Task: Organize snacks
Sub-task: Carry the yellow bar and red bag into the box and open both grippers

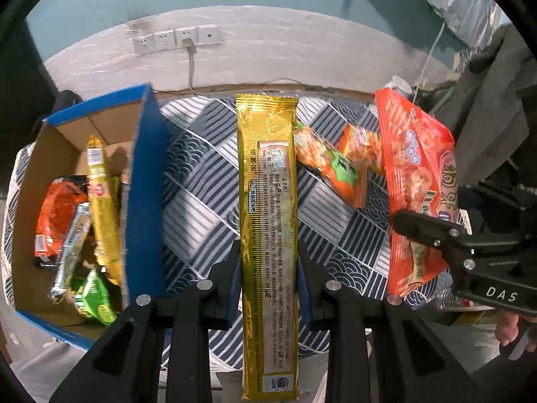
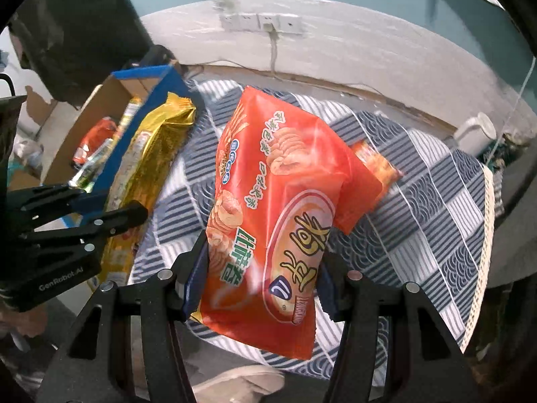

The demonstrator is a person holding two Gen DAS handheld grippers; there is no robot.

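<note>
gold packet point(image 1: 267, 221) pinched in left hand-held gripper point(image 1: 268, 262); orange bag point(image 2: 268, 235) seemingly clamped in right.

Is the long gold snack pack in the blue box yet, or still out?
Still out. The gold pack is clamped in the left claw, above the patterned cloth, right of the blue box.

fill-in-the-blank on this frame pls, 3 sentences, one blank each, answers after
1. The left gripper is shut on a long ____-coloured snack pack.
2. The right gripper holds a large ____ chip bag.
3. The cardboard box with snacks inside has ____ outer walls.

Missing words: gold; orange; blue
</note>
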